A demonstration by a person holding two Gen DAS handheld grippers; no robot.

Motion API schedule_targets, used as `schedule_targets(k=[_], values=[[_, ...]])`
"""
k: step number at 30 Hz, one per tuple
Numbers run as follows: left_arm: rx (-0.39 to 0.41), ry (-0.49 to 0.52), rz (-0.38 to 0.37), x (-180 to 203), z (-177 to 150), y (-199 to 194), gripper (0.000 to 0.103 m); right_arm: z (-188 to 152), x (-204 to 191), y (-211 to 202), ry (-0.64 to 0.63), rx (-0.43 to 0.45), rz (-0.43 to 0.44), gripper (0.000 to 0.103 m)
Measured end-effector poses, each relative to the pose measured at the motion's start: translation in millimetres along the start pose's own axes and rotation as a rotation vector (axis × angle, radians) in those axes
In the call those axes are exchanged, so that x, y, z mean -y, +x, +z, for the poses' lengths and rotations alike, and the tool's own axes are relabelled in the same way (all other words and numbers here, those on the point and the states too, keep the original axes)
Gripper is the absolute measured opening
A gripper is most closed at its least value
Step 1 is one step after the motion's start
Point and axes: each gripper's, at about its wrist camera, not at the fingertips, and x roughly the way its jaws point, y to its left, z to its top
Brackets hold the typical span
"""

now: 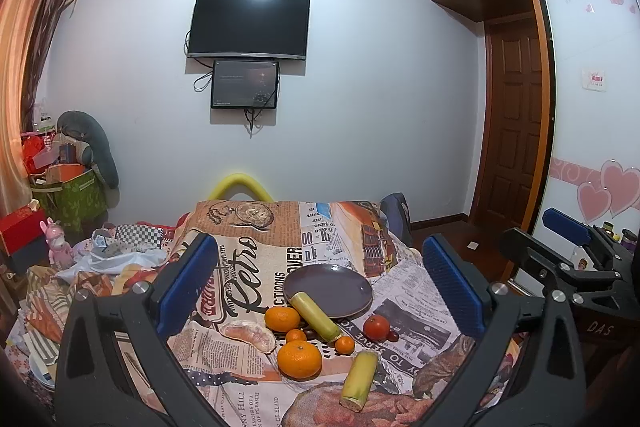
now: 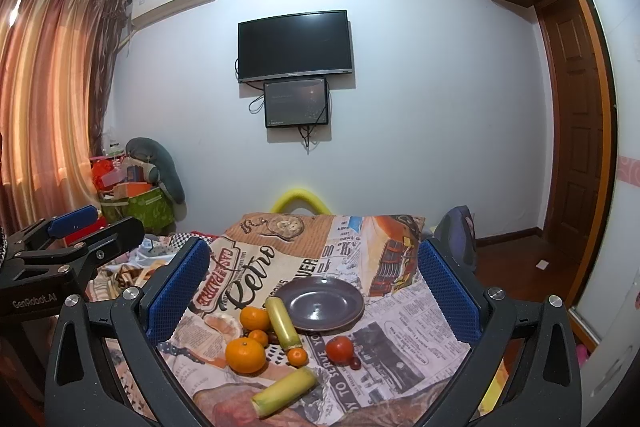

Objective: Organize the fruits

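A dark grey plate (image 1: 340, 283) (image 2: 320, 303) lies empty on the printed cloth. In front of it are a big orange (image 1: 299, 359) (image 2: 245, 355), a second orange (image 1: 282, 319) (image 2: 255, 318), two tiny oranges (image 1: 345, 344) (image 2: 297, 355), a red tomato (image 1: 376, 327) (image 2: 339, 349), a peeled pomelo piece (image 1: 249, 335) (image 2: 222, 325) and two yellow-green cane pieces (image 1: 315, 315) (image 2: 283, 391). One cane piece leans on the plate's rim. My left gripper (image 1: 320, 291) and right gripper (image 2: 314, 291) both hover open above the fruit, holding nothing.
The cloth (image 1: 256, 239) covers a small table. Clutter, a pink toy (image 1: 59, 242) and boxes lie to the left. A wooden door (image 1: 512, 131) and wardrobe stand right. A TV (image 1: 248, 26) hangs on the far wall. The right gripper's body (image 1: 568, 267) shows at the left view's right edge.
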Motion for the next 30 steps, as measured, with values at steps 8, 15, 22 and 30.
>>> schedule_targets(k=[8,15,22,30], values=[[-0.002,-0.003,0.000,0.1,0.7,1.0,0.103,0.5,0.0,-0.4,0.001,0.000,0.000,0.103],[-0.002,-0.003,-0.001,-0.7,0.6,0.5,0.103,0.4,0.4,-0.2,0.001,0.001,0.002,0.103],[-0.002,-0.007,0.001,-0.2,1.1,1.8,0.103,0.2,0.4,-0.3,0.002,0.001,0.002,0.103],[0.000,-0.016,-0.010,-3.2,-1.8,5.6,0.103,-1.9,-2.5,4.0,-0.007,-0.011,-0.009,0.103]])
